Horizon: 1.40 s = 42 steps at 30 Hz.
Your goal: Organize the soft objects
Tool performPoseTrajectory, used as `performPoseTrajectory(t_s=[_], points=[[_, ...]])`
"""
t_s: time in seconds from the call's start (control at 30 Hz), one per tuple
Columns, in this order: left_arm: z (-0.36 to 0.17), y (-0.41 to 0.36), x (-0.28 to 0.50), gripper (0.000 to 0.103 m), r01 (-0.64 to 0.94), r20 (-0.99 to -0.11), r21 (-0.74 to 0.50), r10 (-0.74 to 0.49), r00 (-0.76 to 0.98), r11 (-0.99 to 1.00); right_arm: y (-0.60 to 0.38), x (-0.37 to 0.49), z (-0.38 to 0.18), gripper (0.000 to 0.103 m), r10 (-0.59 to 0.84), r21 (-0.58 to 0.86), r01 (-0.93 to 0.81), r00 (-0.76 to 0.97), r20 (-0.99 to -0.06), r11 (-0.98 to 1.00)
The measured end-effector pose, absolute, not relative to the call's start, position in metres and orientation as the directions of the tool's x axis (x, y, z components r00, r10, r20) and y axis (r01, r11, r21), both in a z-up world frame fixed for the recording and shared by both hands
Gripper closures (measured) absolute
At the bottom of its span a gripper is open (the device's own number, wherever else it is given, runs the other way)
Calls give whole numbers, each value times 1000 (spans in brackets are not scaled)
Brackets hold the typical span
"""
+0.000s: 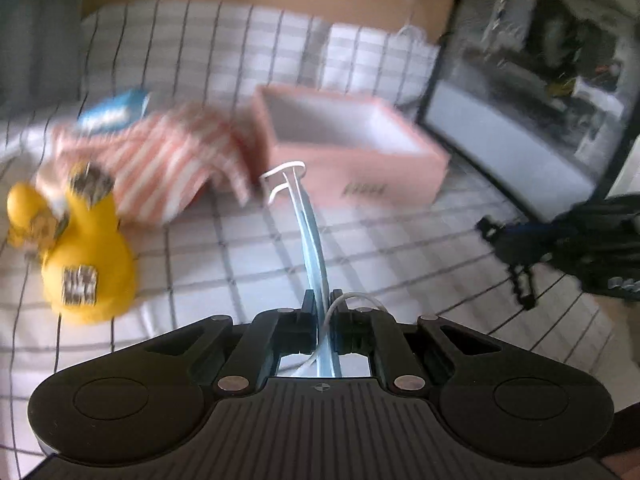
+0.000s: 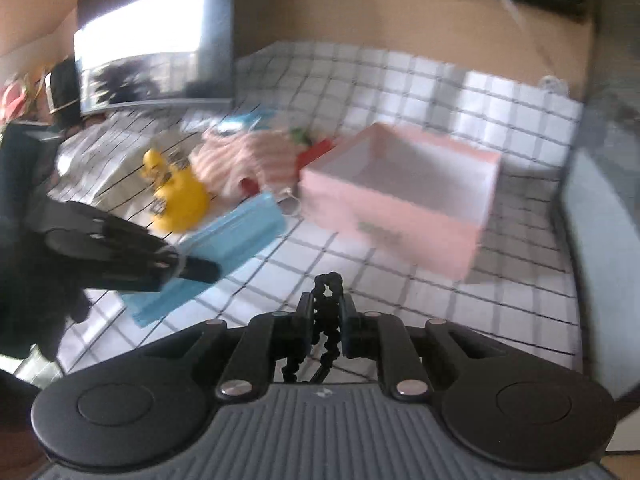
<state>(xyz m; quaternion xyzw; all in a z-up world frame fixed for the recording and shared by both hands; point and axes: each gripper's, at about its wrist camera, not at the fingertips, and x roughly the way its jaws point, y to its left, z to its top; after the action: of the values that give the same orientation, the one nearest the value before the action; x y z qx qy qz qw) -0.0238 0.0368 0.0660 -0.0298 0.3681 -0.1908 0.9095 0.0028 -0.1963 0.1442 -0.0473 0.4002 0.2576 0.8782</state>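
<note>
Checked bedspread (tan wall behind)

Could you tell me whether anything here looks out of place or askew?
Mostly the striped cloth: it lies crumpled in a heap against the left side of the empty pink box, not in it. The yellow duck sits loose beside it. The left gripper pinches a blue face mask edge-on.

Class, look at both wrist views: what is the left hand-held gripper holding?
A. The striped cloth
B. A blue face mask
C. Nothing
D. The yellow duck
B: the left hand-held gripper is shut on the blue face mask, seen edge-on between its fingers, ear loops dangling.
</note>
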Motion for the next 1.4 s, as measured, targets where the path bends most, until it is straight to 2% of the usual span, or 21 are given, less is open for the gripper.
performPoseTrajectory(t_s=[0.23, 0.33, 0.4, 0.5, 0.57, 0.63, 0.7, 0.77, 0.93, 1.2, 1.23, 1.3, 1.4], points=[[158, 8, 21, 94, 440, -472, -162, -461, 752, 883, -214, 1, 148, 90, 389, 122, -442, 587, -710, 889], [184, -12, 72, 92, 447, -450, -156, -467, 762, 881, -213, 2, 150, 90, 393, 134, -428, 607, -691, 894], [183, -24, 119, 92, 429, -478, -180, -460, 749, 885, -211, 0, 149, 90, 391, 138, -416, 619, -681, 899], [143, -36, 189, 91, 361, -650, -257, -437, 622, 896, -207, 1, 148, 90, 378, 142, -391, 633, -676, 909], [113, -38, 215, 91, 323, -722, -271, -414, 555, 907, -205, -1, 147, 90, 361, 138, -372, 640, -679, 918], [95, -35, 223, 91, 303, -740, -261, -392, 547, 917, -206, -4, 146, 90, 342, 133, -350, 646, -682, 927], [93, -30, 228, 91, 285, -728, -306, -416, 545, 908, -211, -5, 143, 90, 326, 141, -322, 645, -691, 936], [100, -24, 229, 91, 279, -707, -346, -445, 549, 896, -216, -2, 138, 90, 308, 151, -290, 637, -707, 945], [124, 0, 206, 90, 275, -669, -327, -427, 608, 904, -220, 14, 134, 90, 280, 161, -240, 638, -717, 957], [118, 31, 117, 90, 357, -635, -375, -517, 573, 856, -219, 98, 193, 89, 318, 158, -280, 742, -590, 947], [114, 33, 107, 90, 354, -640, -372, -514, 571, 858, -218, 114, 199, 87, 317, 153, -281, 753, -577, 947], [103, 38, 90, 90, 339, -657, -356, -491, 572, 871, -217, 154, 199, 65, 327, 164, -288, 725, -606, 943], [87, 47, 68, 90, 301, -679, -343, -456, 575, 890, -205, 198, 185, 65, 328, 192, -274, 640, -695, 942]])
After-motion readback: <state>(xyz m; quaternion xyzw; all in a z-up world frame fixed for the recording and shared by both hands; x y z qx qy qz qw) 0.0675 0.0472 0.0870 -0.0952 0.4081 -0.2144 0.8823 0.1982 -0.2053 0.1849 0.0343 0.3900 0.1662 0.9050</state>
